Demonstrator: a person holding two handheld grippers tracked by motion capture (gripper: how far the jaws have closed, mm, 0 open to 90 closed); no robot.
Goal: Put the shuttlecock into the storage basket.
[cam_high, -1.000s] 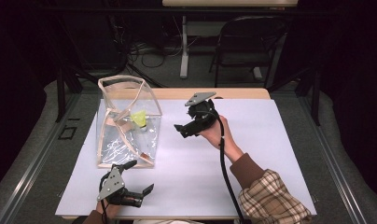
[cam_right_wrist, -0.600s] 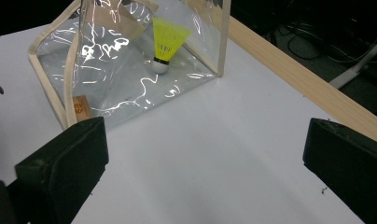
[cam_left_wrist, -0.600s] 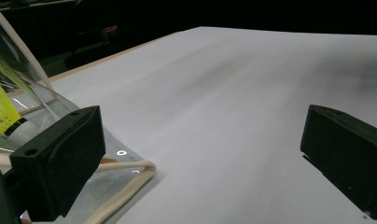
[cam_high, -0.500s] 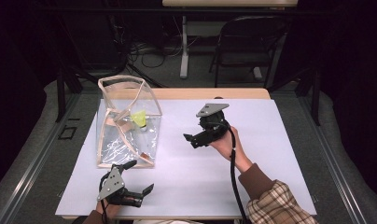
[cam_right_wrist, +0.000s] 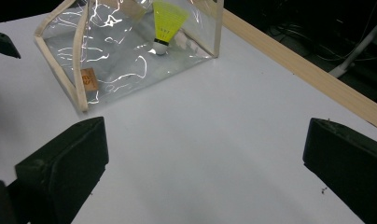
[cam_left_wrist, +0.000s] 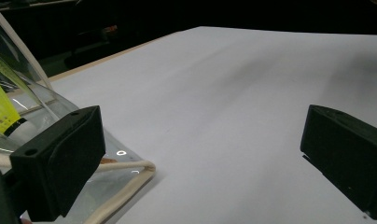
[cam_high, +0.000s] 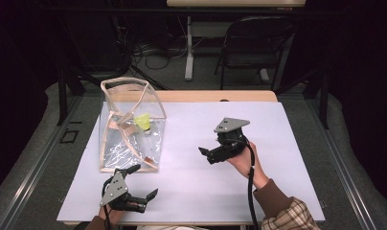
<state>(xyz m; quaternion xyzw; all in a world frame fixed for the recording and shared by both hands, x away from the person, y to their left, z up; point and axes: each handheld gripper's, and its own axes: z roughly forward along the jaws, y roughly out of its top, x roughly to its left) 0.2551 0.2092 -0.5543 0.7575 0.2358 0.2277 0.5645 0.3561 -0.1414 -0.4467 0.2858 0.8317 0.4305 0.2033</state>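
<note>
Though bag is clear, glare blurs shuttlecock.

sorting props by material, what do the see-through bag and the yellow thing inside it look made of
Bag: likely clear glossy vinyl, given its bright crinkled glare; the beige edging looks like matte fabric or leather-like trim. Shuttlecock: the neon yellow meshed skirt suggests plastic; its white base could be cork or foam.

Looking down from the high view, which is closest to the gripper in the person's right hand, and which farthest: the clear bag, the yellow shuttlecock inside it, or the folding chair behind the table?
From the right gripper:
1. Clear bag, to its left on the white table cover.
2. Yellow shuttlecock, inside the bag toward its far side.
3. Folding chair, on the floor beyond the table's far edge.
</note>
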